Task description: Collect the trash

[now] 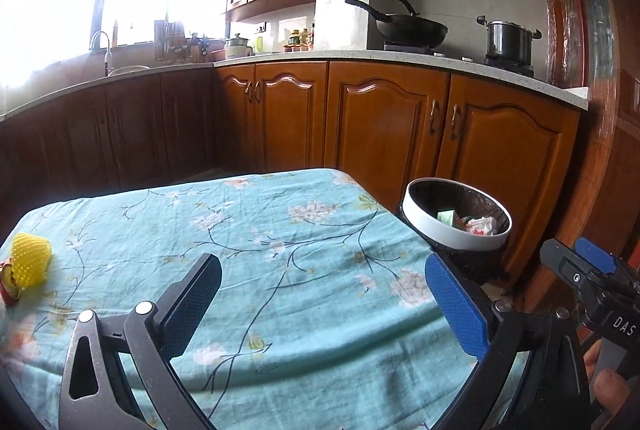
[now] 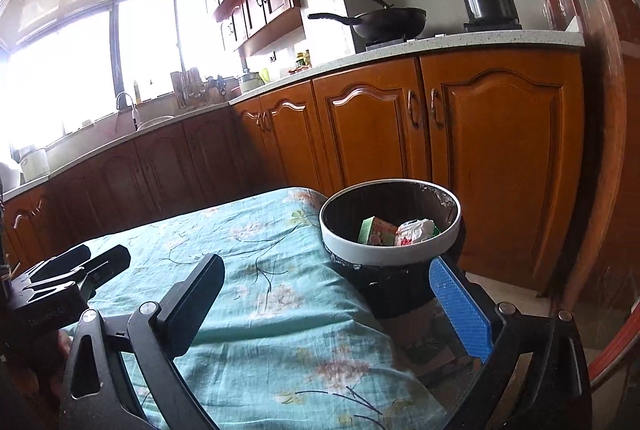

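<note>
My left gripper [image 1: 323, 264] hangs open over a table under a teal floral cloth [image 1: 256, 213], with nothing between its fingers. At the table's far left lies a yellow foam net [image 1: 30, 266] against a small red item [image 1: 7, 292]. A round trash bin with a white rim [image 1: 448, 230] stands off the table's right corner. In the right wrist view my right gripper [image 2: 326, 270] is open and empty just short of the bin [image 2: 384, 254], which holds a green carton [image 2: 378, 232] and a crumpled white wrapper [image 2: 414, 232]. Each gripper appears at the edge of the other's view.
Brown wooden base cabinets [image 1: 384, 133] run behind the table under a pale counter [image 1: 360, 59]. On the stove stand a black wok [image 1: 412, 27] and a steel pot [image 1: 508, 41]. A sink tap [image 1: 100, 41] stands under the bright window. A wooden door frame [image 1: 580, 29] rises at the right.
</note>
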Motion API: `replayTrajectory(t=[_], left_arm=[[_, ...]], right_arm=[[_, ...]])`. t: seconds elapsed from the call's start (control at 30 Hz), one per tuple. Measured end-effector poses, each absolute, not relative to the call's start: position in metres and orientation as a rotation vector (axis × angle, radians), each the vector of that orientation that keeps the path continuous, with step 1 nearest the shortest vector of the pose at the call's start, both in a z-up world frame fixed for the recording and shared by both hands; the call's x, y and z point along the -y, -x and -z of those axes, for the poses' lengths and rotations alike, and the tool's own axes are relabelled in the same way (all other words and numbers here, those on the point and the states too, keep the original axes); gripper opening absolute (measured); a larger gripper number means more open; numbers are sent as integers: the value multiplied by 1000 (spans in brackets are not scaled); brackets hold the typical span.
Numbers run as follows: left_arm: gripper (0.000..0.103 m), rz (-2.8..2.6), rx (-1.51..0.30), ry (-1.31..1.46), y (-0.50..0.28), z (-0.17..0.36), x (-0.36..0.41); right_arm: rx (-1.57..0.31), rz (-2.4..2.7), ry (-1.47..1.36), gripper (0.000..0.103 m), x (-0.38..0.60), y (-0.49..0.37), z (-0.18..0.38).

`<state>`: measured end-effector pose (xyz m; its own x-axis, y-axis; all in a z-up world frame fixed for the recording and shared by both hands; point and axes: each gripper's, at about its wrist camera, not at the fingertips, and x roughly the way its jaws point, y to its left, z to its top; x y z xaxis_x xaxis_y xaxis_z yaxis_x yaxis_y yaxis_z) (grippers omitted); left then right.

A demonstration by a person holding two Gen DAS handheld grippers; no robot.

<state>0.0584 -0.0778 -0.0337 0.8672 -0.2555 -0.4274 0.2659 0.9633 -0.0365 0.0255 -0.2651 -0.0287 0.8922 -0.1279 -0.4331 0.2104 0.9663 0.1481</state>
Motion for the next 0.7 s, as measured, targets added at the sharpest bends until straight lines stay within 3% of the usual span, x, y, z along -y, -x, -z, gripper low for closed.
replayTrajectory(t=[0.7], left_arm=[[102, 260, -456, -60, -67, 36, 63]], right_arm=[[-424, 164, -175, 103, 254, -21, 31]])
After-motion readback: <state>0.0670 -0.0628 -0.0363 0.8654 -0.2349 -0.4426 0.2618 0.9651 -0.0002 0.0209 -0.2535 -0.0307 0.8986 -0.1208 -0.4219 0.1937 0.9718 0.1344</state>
